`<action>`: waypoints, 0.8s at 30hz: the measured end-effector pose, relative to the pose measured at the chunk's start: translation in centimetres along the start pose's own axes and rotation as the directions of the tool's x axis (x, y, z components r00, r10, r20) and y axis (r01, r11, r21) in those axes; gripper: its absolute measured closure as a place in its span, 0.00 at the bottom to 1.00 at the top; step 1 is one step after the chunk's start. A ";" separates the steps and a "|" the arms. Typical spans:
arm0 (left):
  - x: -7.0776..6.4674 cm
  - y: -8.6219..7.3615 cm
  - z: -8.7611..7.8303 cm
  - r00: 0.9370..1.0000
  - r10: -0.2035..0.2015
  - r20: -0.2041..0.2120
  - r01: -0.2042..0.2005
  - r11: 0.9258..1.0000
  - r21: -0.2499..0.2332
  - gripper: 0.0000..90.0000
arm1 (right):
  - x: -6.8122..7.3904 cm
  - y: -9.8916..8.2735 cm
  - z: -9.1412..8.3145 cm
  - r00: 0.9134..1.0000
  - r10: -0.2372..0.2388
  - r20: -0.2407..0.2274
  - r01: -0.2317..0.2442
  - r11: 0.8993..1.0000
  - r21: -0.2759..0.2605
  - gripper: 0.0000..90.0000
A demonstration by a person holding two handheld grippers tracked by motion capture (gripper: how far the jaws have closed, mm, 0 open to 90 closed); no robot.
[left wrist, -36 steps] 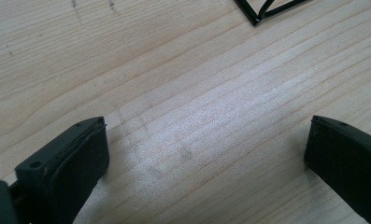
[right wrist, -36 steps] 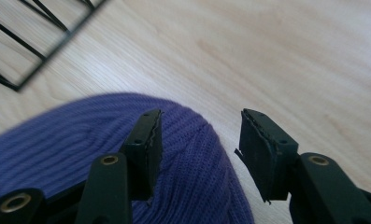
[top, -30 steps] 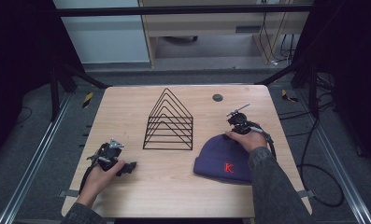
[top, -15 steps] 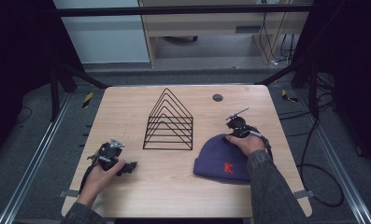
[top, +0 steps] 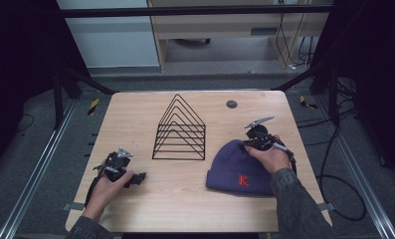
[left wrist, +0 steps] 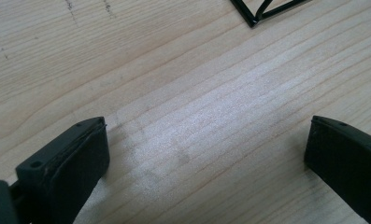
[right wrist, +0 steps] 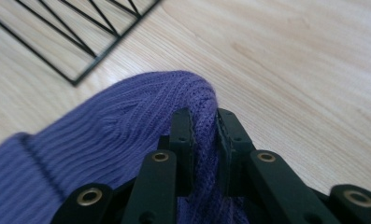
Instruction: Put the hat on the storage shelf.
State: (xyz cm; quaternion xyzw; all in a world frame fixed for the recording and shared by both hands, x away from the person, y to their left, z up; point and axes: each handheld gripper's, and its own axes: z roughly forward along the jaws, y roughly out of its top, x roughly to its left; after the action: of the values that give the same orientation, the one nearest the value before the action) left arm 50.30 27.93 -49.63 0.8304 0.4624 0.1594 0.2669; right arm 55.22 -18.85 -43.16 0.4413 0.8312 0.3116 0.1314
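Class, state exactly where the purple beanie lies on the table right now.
In the high view the purple beanie lies on the table's near right part, just right of the black wire rack, its top pinched in the right gripper.

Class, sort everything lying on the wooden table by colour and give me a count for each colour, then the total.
Purple: 1, the knit beanie
Black: 1, the wire rack
Dark grey: 1, the small round disc
Total: 3 things on the table, leaving out the two hand-held claws.
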 end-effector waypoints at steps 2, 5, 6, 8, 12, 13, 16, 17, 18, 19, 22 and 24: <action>0.0 0.0 0.0 1.000 0.003 0.004 -0.003 1.000 -0.002 0.00 | 0.7 0.1 -1.5 1.000 -0.013 0.001 0.013 0.999 -0.048 0.88; 0.0 0.1 -0.2 1.000 0.013 0.022 -0.013 1.000 -0.027 0.05 | 1.2 0.1 -2.6 1.000 -0.022 0.000 0.022 0.996 -0.088 0.88; 0.0 0.1 -0.2 1.000 0.010 0.027 -0.009 0.999 -0.038 0.06 | 1.6 -0.1 -3.2 1.000 -0.030 0.001 0.030 0.994 -0.105 0.88; -0.2 0.3 -0.4 0.999 0.017 0.028 -0.015 0.998 -0.062 0.06 | 2.2 -0.3 -4.0 0.999 -0.040 -0.004 0.039 0.989 -0.141 0.88; -0.4 0.4 -0.7 0.999 0.016 0.036 -0.013 0.995 -0.095 0.06 | 3.3 -1.0 -5.4 0.999 -0.043 -0.012 0.040 0.978 -0.203 0.88; -0.3 0.4 -0.7 0.999 0.012 0.040 -0.008 0.995 -0.099 0.06 | 3.4 -1.0 -5.6 0.999 -0.047 -0.012 0.044 0.976 -0.212 0.88; 0.0 0.4 -0.8 0.999 0.002 0.035 0.002 0.995 -0.101 0.06 | 3.7 -1.0 -6.4 0.998 -0.056 -0.013 0.052 0.971 -0.234 0.88; 0.0 0.4 -0.9 0.999 -0.005 0.033 0.009 0.994 -0.107 0.06 | 3.8 -0.8 -6.6 0.998 -0.061 -0.012 0.057 0.970 -0.237 0.88; 0.1 0.4 -1.0 0.999 -0.008 0.035 0.012 0.994 -0.112 0.06 | 3.8 -0.6 -7.0 0.998 -0.064 -0.013 0.059 0.968 -0.244 0.88; 0.1 0.4 -1.1 0.999 -0.018 0.039 0.022 0.992 -0.122 0.06 | 3.8 -0.4 -7.2 0.998 -0.063 -0.012 0.058 0.966 -0.252 0.88; 0.1 0.4 -1.3 0.999 -0.021 0.037 0.026 0.991 -0.130 0.08 | 3.9 -0.1 -7.5 0.998 -0.064 -0.017 0.057 0.962 -0.269 0.88; 0.1 0.4 -1.6 0.999 -0.011 0.039 0.016 0.990 -0.142 0.08 | 4.0 0.5 -8.1 0.997 -0.072 -0.014 0.065 0.957 -0.284 0.88</action>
State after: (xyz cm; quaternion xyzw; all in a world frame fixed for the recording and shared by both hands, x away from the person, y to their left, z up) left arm 49.84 28.25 -48.12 0.8089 0.4503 0.1745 0.3354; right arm 49.19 -18.63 -36.36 0.3850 0.7945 0.4279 0.1937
